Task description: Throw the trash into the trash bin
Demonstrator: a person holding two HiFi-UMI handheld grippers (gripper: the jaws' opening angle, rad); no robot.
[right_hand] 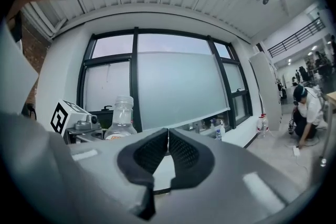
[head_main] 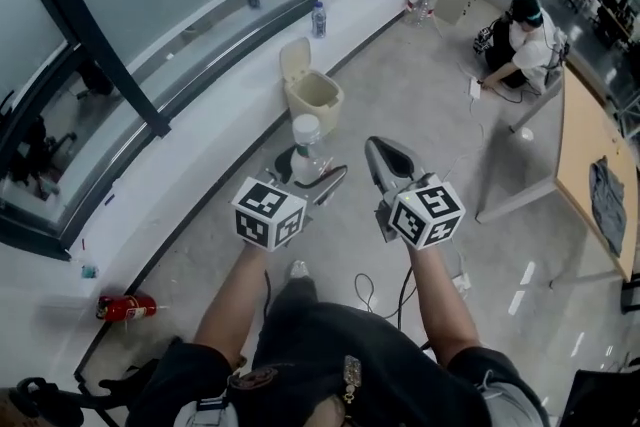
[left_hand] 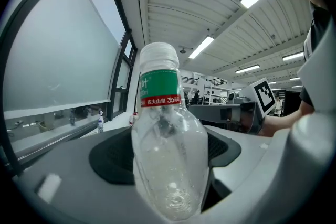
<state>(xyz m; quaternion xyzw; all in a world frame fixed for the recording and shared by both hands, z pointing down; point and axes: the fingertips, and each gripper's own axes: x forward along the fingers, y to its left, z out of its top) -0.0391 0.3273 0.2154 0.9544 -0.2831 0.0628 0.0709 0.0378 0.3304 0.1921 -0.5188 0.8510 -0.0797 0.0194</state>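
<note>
Along the left, a curved glass window wall [head_main: 150,15] with dark frames. Below and to the right of it, pale grey floor [head_main: 420,105]. At the far right edge, a wooden tabletop [head_main: 590,150] with a dark cloth lying on it. Near its far end, a crouching person [head_main: 520,40] in a white top, one hand down on the floor.

Close to the foot of the window wall, a cream trash bin [head_main: 312,93], lid tipped up and mouth open. Nearer the camera than the bin, both grippers held out side by side above the floor, each topped by its marker cube.

Left gripper [head_main: 310,171]: jaws spread wide and pinching a plastic bottle [left_hand: 165,139] by its body. Bottle upright, clear and apparently empty (crumpled a little at the shoulder), with a green label edged in red and a white cap; carried in the air, short of the bin and apart from it.

Right gripper [head_main: 392,160]: jaws pressed together, dark pads meeting, nothing between them.

Down at lower left, a red fire extinguisher [head_main: 128,307] lying on its side. By the window beyond the bin, a small spray bottle [head_main: 320,7] standing upright.
</note>
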